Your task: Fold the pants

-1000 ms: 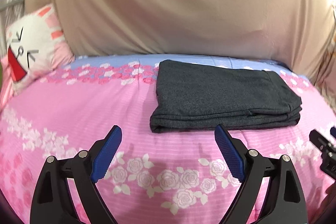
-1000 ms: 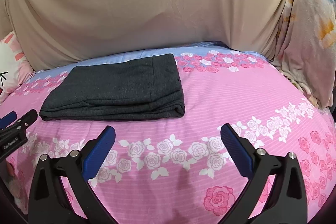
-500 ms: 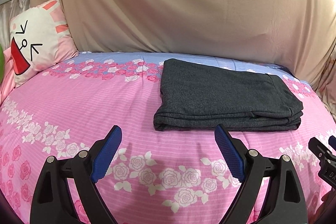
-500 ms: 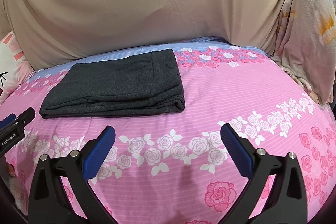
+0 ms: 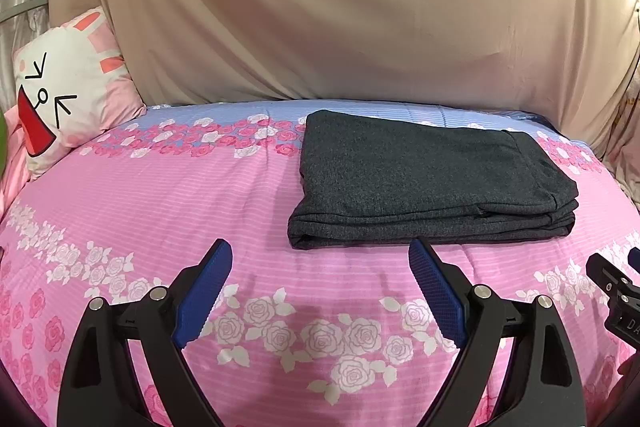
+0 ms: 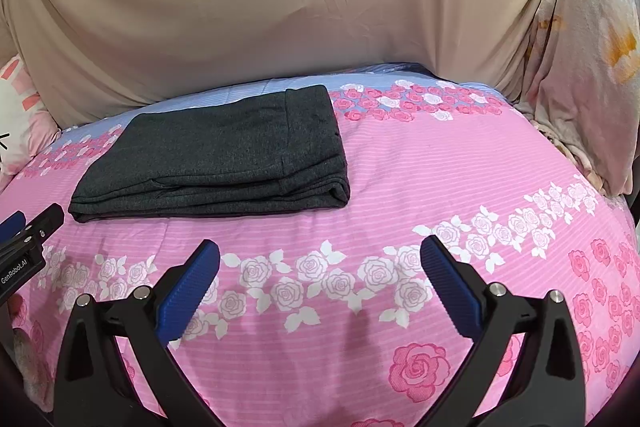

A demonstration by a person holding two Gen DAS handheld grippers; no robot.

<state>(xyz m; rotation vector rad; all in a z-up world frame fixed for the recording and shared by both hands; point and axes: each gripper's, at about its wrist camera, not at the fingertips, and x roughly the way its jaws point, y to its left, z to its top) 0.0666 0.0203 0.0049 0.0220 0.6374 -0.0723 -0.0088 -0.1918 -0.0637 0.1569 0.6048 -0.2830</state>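
Both my grippers hang over the bed (image 5: 168,195), holding nothing. Left gripper (image 5: 320,259): jaws spread wide, blue pads (image 5: 202,297) apart, only quilt between them. Right gripper (image 6: 320,259): same, jaws wide, pads (image 6: 188,293) well apart, nothing gripped

Pants (image 5: 428,179), dark grey, lie folded into a flat rectangle on the bed. Several layers show stacked along the edge facing me; the fold is neat, edges roughly lined up. No finger touches them

Places taken from the pants:
- left gripper sits just short of their near edge, toward their left end; its right pad tip is close to that edge but apart from it
- right gripper sits nearer me and off past their right end; in the right wrist view the pants (image 6: 224,151) lie up and left of its jaws
- each gripper shows at the edge of the other's view: the right one (image 5: 616,291) beyond the pants' right corner, the left one (image 6: 24,243) just off their left corner
- rabbit pillow (image 5: 68,83) well to their left, against the beige sheet (image 5: 320,7)
- beige sheet hangs right behind them
- floral cloth (image 6: 584,39) well to their right, at the bed's edge

Quilt is pink with rose bands, blue strip at the far side; the far edge of the pants rests on that blue strip
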